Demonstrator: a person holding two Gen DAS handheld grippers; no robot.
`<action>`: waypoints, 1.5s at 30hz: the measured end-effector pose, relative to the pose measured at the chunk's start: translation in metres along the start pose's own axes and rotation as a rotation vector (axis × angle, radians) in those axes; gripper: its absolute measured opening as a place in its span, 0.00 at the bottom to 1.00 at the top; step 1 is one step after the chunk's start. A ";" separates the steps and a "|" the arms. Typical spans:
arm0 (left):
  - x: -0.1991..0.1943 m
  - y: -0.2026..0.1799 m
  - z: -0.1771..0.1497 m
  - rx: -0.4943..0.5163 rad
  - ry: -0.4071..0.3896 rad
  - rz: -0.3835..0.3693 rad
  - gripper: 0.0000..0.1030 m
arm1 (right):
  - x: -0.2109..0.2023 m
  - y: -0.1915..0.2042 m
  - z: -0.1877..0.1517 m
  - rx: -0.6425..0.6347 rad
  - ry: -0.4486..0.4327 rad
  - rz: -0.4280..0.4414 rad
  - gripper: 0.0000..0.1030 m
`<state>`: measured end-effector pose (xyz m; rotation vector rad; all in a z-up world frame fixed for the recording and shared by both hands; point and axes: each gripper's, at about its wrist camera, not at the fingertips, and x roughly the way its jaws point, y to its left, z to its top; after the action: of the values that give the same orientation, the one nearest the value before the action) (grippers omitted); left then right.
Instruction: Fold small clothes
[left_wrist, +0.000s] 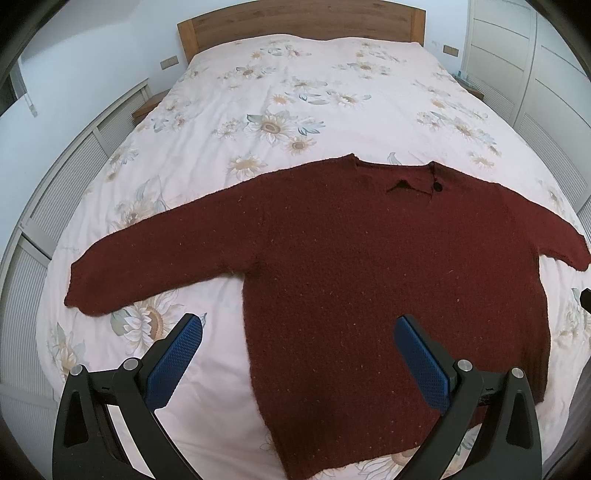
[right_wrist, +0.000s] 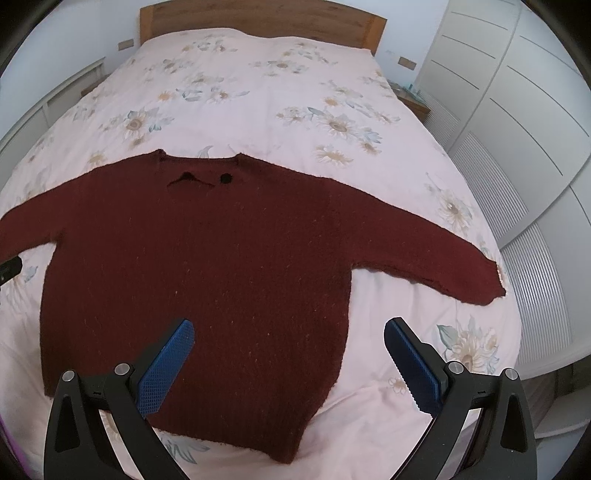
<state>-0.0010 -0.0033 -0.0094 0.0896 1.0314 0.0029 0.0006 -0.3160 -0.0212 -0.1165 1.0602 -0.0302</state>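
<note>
Along the left wall runs a white louvred panel (left_wrist: 70, 177), and a small wooden bedside table (left_wrist: 147, 105) sits beside the bed's near corner there. The bed is covered by a pale pink quilt printed with sunflowers (left_wrist: 295, 92), backed by a plain wooden headboard (left_wrist: 299, 22). To the right stands a white panelled wardrobe (right_wrist: 517, 110), with a second wooden bedside table (right_wrist: 413, 99) tucked between it and the bed. Nothing lies on the quilt between the grippers and the garment.

The dark red knitted sweater (left_wrist: 369, 258) lies flat on the quilt, neckline toward the headboard, both sleeves spread outward and its hem toward the cameras. A black button (right_wrist: 225, 178) shows at the collar, beside a small opening.

The left gripper (left_wrist: 297, 334) hangs above the sweater's left lower side with its blue-padded fingers (left_wrist: 177, 362) spread wide and holding nothing; one finger is over bare quilt, the other over the knit. The right gripper (right_wrist: 288, 332) hangs likewise, fingers wide apart and empty, straddling the sweater's right side edge below the right sleeve.
</note>
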 end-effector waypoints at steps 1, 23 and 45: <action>0.000 0.000 0.000 0.000 0.000 0.001 0.99 | 0.000 0.000 0.000 0.000 0.000 0.000 1.00; 0.005 0.000 -0.003 0.009 0.015 -0.002 0.99 | -0.003 0.006 0.000 -0.023 -0.001 -0.005 1.00; 0.005 0.002 -0.002 0.004 0.022 -0.007 0.99 | -0.007 0.005 0.002 -0.017 -0.013 0.004 1.00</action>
<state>0.0000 -0.0009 -0.0148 0.0900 1.0534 -0.0044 -0.0015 -0.3104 -0.0149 -0.1298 1.0476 -0.0170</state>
